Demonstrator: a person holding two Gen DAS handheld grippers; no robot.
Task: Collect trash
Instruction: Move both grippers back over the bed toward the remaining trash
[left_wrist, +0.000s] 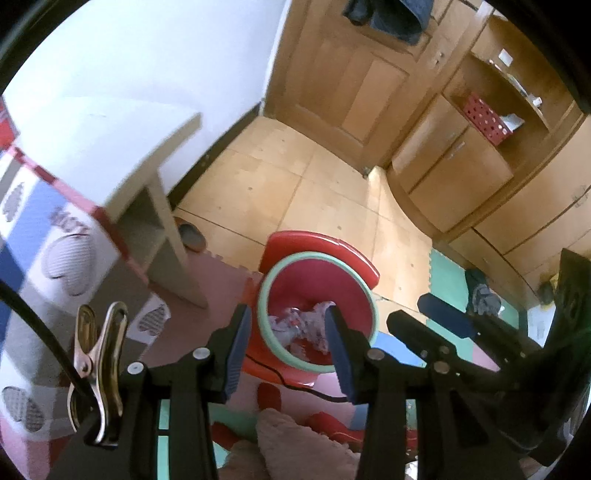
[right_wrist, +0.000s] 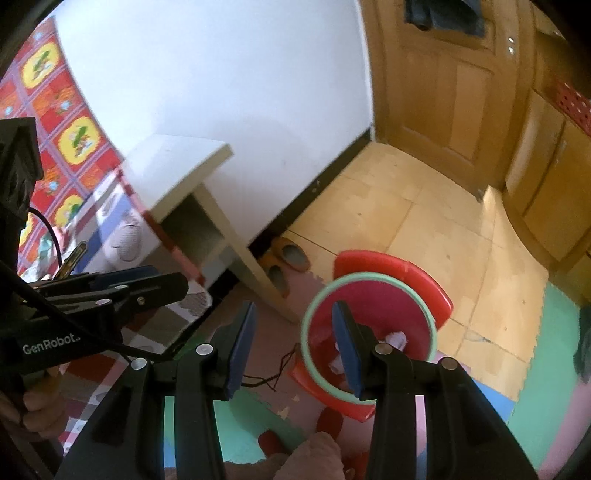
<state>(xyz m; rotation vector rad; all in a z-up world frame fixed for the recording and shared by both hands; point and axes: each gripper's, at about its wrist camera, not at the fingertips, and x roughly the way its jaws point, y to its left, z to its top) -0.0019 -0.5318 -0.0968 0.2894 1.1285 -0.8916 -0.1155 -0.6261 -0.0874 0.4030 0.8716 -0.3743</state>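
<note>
A red bin with a mint-green rim (left_wrist: 314, 280) (right_wrist: 376, 302) stands on the floor against a red plastic seat (left_wrist: 325, 245). Crumpled paper trash (left_wrist: 295, 325) (right_wrist: 395, 338) lies in its bottom. My left gripper (left_wrist: 288, 336) hangs above the bin, open, with nothing between its blue pads. My right gripper (right_wrist: 295, 343) is also open and holds nothing; it hovers over the bin's left rim. Each gripper shows in the other's view: the right one (left_wrist: 406, 310) to the right of the bin, the left one (right_wrist: 170, 278) at the left, with a hand on its handle.
A cream side table (left_wrist: 155, 155) (right_wrist: 177, 162) stands by the white wall, with slippers (right_wrist: 291, 254) beside its leg. A patterned bed cover (left_wrist: 55, 236) lies at the left. A wooden door and cabinets (left_wrist: 461, 166) fill the back right. A black cord (left_wrist: 295, 384) crosses the foam mat.
</note>
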